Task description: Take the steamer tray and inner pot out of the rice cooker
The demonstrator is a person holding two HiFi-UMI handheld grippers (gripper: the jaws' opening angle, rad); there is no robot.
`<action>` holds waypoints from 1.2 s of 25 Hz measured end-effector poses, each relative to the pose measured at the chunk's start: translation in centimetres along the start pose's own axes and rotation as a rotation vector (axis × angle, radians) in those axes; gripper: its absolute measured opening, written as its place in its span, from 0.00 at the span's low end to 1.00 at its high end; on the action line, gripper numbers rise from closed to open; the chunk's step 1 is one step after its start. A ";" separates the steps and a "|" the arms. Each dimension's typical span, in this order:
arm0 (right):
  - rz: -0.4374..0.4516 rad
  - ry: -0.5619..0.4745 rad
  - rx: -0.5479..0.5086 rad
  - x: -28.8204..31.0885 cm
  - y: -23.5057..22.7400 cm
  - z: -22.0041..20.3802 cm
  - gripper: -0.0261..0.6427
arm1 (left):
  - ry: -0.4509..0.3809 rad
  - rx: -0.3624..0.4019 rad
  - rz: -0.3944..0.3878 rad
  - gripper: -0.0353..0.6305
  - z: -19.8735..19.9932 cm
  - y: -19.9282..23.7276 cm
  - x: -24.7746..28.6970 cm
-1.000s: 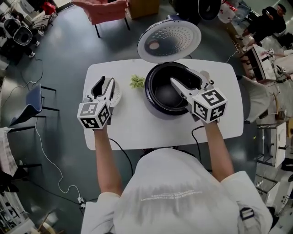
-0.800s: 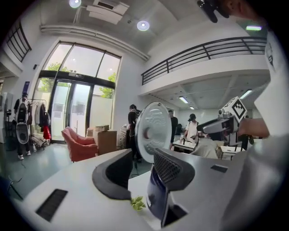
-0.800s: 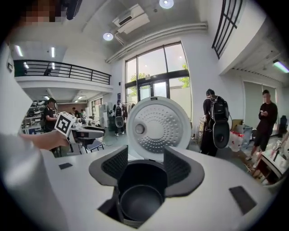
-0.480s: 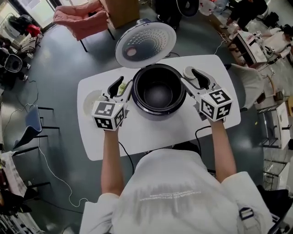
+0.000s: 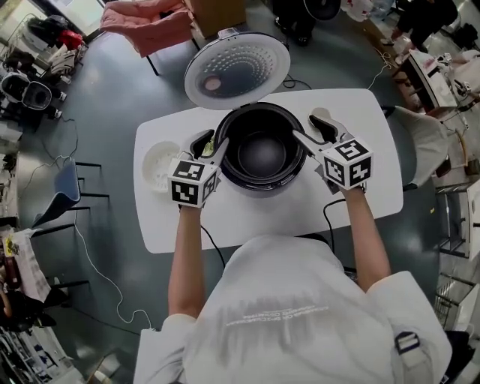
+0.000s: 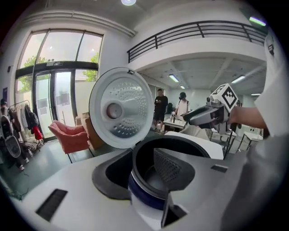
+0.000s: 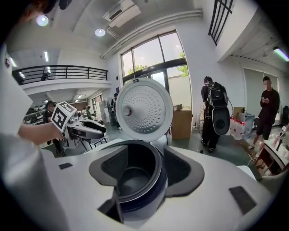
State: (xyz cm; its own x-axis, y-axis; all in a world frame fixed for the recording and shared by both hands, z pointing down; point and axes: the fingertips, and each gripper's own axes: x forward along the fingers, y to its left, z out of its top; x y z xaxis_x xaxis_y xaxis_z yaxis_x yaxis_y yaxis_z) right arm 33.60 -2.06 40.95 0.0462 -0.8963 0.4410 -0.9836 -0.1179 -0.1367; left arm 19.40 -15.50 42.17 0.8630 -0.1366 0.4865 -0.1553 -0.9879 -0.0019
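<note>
The rice cooker (image 5: 259, 182) stands mid-table with its lid (image 5: 236, 70) swung up and back. The dark inner pot (image 5: 261, 154) sits inside it, empty. My left gripper (image 5: 212, 142) is at the cooker's left edge. In the left gripper view, the left gripper (image 6: 142, 150) is open astride the pot's rim (image 6: 135, 180), one jaw inside and one outside. My right gripper (image 5: 304, 125) is at the right edge. In the right gripper view, the right gripper (image 7: 145, 146) is open astride the pot's rim (image 7: 158, 173) in the same way. A white round steamer tray (image 5: 160, 166) lies on the table to the left.
The white table (image 5: 262, 217) ends close behind the cooker and just in front of my hands. A black cable (image 5: 328, 214) hangs off its front edge. A pink chair (image 5: 150, 22) and a cardboard box stand beyond the table; people stand in the background (image 7: 214, 115).
The left gripper has moved right, from beside the white tray to the cooker's left rim. The right gripper has drawn back from over the pot's middle to its right rim.
</note>
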 end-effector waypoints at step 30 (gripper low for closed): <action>0.174 0.158 0.042 6.8 -0.6 -6.6 0.38 | 0.199 -0.184 0.149 0.34 -7.6 -0.5 1.9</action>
State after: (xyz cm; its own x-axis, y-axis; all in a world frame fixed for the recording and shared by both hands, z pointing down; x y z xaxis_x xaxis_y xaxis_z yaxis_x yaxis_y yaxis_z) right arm 33.37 -5.26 49.94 -0.1543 -0.8268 0.5409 -0.9660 0.0114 -0.2581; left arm 17.51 -14.66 49.75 0.7156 -0.2441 0.6545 -0.3733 -0.9256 0.0630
